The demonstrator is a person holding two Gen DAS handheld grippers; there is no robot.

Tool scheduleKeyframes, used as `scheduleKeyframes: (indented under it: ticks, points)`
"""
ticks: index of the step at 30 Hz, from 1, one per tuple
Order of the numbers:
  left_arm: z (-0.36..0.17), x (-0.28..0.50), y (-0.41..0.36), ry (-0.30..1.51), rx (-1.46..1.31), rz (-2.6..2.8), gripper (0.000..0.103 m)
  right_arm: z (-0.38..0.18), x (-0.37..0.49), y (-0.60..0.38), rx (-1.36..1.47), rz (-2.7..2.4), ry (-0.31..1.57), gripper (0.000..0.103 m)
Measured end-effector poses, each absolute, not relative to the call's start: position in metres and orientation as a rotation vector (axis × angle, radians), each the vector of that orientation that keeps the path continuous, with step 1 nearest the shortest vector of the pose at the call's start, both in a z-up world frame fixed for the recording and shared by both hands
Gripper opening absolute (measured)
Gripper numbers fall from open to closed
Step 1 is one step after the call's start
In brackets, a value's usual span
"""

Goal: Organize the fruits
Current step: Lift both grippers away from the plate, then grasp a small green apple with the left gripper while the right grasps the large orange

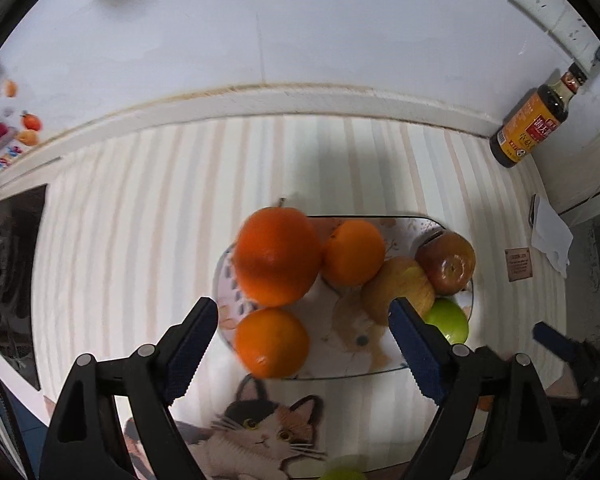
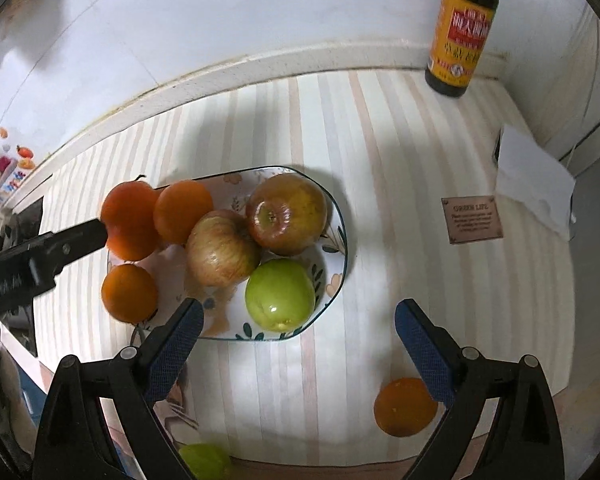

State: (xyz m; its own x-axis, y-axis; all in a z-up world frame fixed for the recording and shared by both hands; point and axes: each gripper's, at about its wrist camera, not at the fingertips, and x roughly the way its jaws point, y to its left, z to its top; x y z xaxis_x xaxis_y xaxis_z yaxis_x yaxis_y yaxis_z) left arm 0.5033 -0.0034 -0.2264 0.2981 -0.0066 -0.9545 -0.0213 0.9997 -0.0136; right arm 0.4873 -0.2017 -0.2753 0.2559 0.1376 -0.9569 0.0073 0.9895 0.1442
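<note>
Fruit is mostly gathered on the plate (image 2: 332,208), which sits in the middle of the striped tablecloth (image 2: 400,160). In the right wrist view you see three oranges along its left side: a big orange (image 2: 130,220) at the far left rim, a second orange (image 2: 182,210) touching it, and a third orange (image 2: 129,292) lower down at the near left edge. Two apples fill the middle and right, a striped apple (image 2: 222,248) leaning against a red apple (image 2: 286,212), with a green apple (image 2: 280,294) just below them at the near rim.

Your strays matter now. A loose orange (image 2: 404,406) lies on the cloth at the lower right of that view, off the plate and just beside the inner face of your right claw's right finger. A loose green fruit (image 2: 204,460) shows at the bottom edge, near the left finger; I cannot tell whether it is an apple.

Your right claw (image 2: 300,344) is spread wide and empty, pointing at the plate's near right rim. Your left claw (image 1: 304,348) is also spread and empty, hovering over the plate's near edge with the third orange between its fingers but untouched.

I judge the right claw is the nearer one for the loose orange: it lies below and to the right of the claw's centre, so you would draw back and shift right.
</note>
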Motion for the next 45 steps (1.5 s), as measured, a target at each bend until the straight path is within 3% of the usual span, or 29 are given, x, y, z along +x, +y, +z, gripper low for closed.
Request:
scheduleKeyframes:
  ticks: [19, 32, 39, 41, 45]
  points:
    - [-0.151, 0.379, -0.001, 1.070, -0.023, 0.003, 0.087, -0.183, 0.392, -0.188, 0.022, 0.122, 1.131, 0.098]
    - [-0.118, 0.337, -0.002, 1.028, -0.039, -0.011, 0.087, -0.129, 0.339, -0.198, 0.045, 0.131, 1.035, 0.098]
    - [-0.123, 0.333, -0.003, 1.046, -0.047, -0.004, 0.087, -0.121, 0.332, -0.205, 0.105, 0.153, 1.027, 0.099]
    - [-0.136, 0.338, -0.005, 1.090, -0.052, -0.025, 0.102, -0.128, 0.335, -0.213, 0.130, 0.142, 1.040, 0.099]
    - [-0.173, 0.347, -0.012, 1.190, -0.047, -0.034, 0.103, -0.155, 0.346, -0.235, 0.184, 0.102, 1.106, 0.099]
